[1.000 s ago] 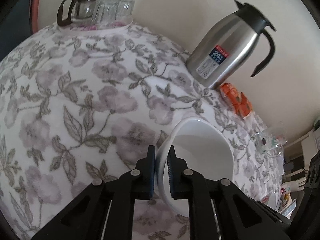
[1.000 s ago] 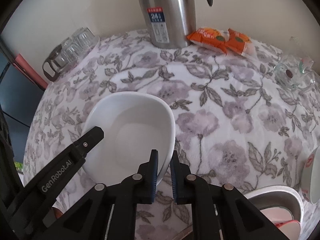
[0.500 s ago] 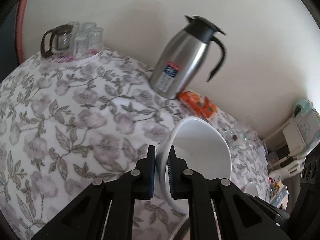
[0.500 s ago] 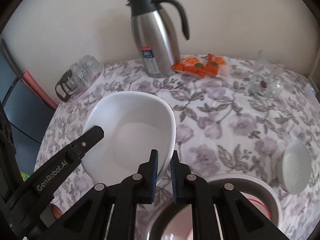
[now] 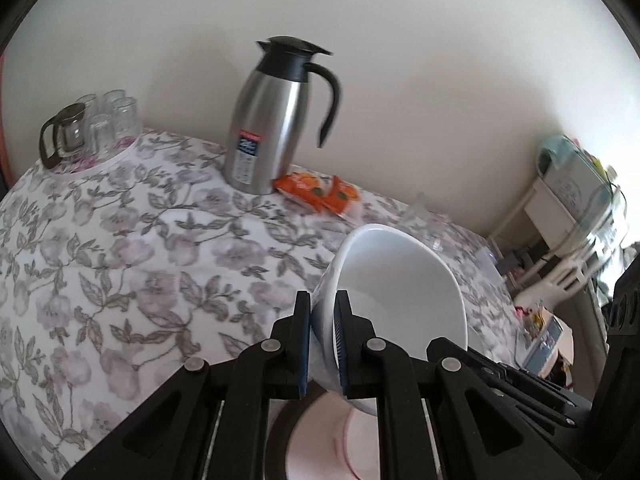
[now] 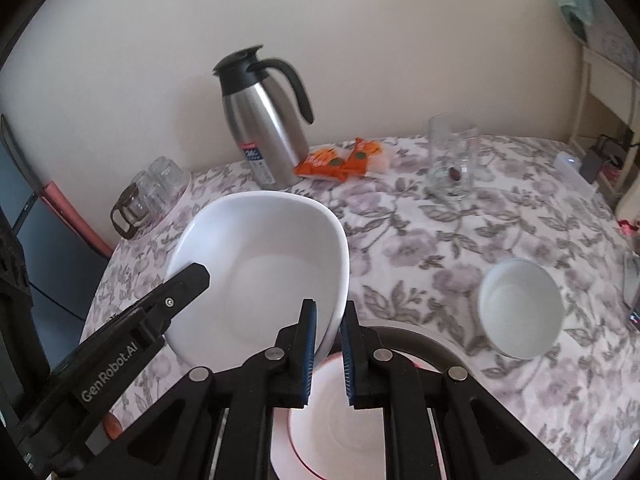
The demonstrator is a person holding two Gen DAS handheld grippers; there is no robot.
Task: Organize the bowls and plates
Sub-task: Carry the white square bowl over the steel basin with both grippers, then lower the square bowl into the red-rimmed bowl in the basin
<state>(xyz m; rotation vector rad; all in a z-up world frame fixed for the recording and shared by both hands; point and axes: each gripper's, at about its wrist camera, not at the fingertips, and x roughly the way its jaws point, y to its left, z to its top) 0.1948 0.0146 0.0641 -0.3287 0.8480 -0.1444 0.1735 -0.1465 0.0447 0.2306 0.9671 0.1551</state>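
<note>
**A:** Fingers (image 5: 343, 344) first: the left gripper (image 5: 323, 344) is clamped tight on the rim of the large white bowl (image 5: 400, 300), one pad inside the wall and one outside. The right gripper (image 6: 328, 350) pinches the opposite rim of that same bowl the same way.

**B:** So two grips on one bowl. Why both?

**A:** My read is balance. It's wide and deep, and a pinch on one edge alone would let it swing. With a hold on each side it hangs tilted in the air, clear of the floral tabletop (image 6: 460, 240).

**B:** And what's underneath?

**A:** In the right wrist view, directly below the fingers, there's a white plate with a red rim (image 6: 340, 432) sitting inside a dark round dish or tray; I can't tell which. That looks like the stacking spot.

**B:** Anything left over to sort?

**A:** A small white bowl (image 6: 520, 312) stands alone on the tabletop, to the right of the plate. It probably nests in afterwards.

**B:** Hazards?

**A:** The steel thermos jug (image 6: 264, 128), the orange snack packets (image 6: 340, 162) and the glass mug (image 6: 452, 160) sit far back by the wall, well apart. The real risk is the two hands drifting out of step and twisting the rim loose.
</note>
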